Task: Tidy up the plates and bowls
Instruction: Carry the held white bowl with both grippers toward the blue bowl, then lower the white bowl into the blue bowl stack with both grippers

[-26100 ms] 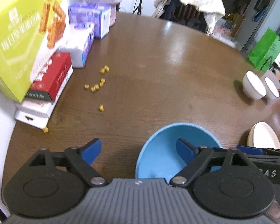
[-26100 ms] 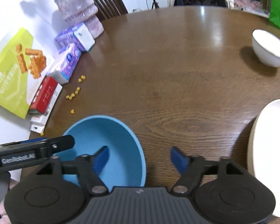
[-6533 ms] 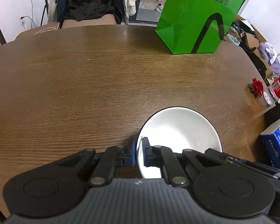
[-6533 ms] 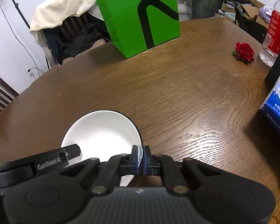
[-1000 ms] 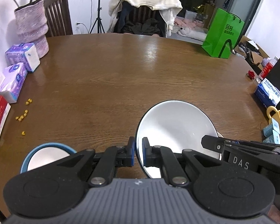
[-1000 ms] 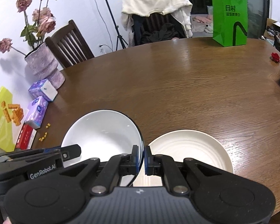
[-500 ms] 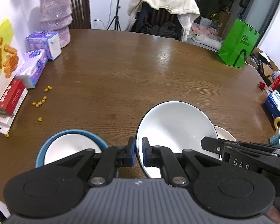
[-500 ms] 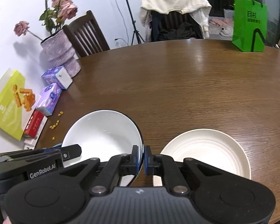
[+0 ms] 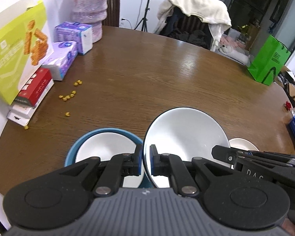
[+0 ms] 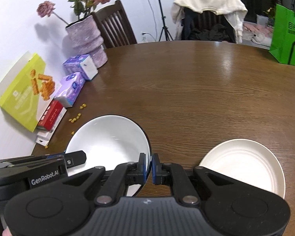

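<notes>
Both grippers grip one white bowl (image 9: pixel 183 135) by its rim, from opposite sides. Left gripper (image 9: pixel 146 162): fingers (image 9: pixel 138 162) pinched on the bowl's left rim, one blue pad outside, one inside. Right gripper (image 10: pixel 151 168): fingers (image 10: pixel 142 167) pinched on the right rim in the same way, the wall of the bowl clamped between the pads. The white bowl is off the worktop (image 9: pixel 147 74), carried between the two grippers, its cavity facing up and lying to the right of the left fingers and to the left of the right fingers. Below and just left of it, on the worktop, sits a blue bowl (image 9: pixel 76 147) with a smaller white bowl (image 9: pixel 106 147) nested inside. A cream plate (image 10: pixel 243 161) lies flat on the worktop just right of the right gripper. Far left edge: snack box (image 10: pixel 23 92), tissue packs (image 10: pixel 70 90), scattered yellow crumbs (image 9: pixel 68 96), vase (image 10: pixel 86 39). Green bag (image 10: pixel 287 37) at far right
</notes>
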Action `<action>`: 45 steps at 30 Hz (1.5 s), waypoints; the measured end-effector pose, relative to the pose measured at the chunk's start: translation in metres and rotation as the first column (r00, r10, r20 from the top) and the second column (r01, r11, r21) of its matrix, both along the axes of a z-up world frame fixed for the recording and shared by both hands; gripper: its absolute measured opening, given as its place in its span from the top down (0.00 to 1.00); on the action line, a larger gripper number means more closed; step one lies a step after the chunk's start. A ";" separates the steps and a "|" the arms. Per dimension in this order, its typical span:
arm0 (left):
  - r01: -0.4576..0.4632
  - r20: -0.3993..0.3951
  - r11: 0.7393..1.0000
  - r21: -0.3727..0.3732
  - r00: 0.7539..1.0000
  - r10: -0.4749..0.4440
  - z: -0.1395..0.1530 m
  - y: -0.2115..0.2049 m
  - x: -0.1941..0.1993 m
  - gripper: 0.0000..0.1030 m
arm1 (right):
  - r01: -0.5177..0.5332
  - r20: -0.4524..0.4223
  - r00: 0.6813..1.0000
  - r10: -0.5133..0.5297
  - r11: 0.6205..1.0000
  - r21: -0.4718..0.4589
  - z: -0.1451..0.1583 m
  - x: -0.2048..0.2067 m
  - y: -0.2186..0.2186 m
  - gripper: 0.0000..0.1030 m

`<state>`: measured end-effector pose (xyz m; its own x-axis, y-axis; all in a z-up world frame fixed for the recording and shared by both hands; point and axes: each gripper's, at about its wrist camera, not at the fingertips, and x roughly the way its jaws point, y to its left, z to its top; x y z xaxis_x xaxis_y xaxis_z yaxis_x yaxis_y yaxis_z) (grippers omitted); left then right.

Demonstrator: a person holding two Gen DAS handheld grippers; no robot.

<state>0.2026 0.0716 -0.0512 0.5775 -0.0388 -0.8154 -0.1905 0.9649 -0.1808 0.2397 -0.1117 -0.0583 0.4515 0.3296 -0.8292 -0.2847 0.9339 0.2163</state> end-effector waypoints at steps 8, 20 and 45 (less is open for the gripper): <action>-0.066 -0.003 0.998 -0.018 0.998 0.066 -0.003 0.025 -0.009 0.92 | -0.070 -0.004 0.998 0.070 0.997 -0.014 -0.001 0.002 0.027 0.94; -0.141 -0.022 0.990 -0.028 0.990 0.140 -0.012 0.055 -0.015 0.92 | -0.160 -0.035 0.987 0.158 0.986 -0.046 -0.009 0.006 0.065 0.94; -0.148 -0.111 0.989 0.001 0.983 0.147 -0.053 0.081 -0.009 0.92 | -0.224 -0.111 0.971 0.213 0.970 -0.094 -0.050 0.015 0.109 0.93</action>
<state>0.1931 0.1526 -0.1045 0.4841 0.0336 -0.8744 -0.3497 0.9234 -0.1581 0.2550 -0.0031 -0.1080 0.2914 0.3196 -0.9016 -0.4663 0.8704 0.1578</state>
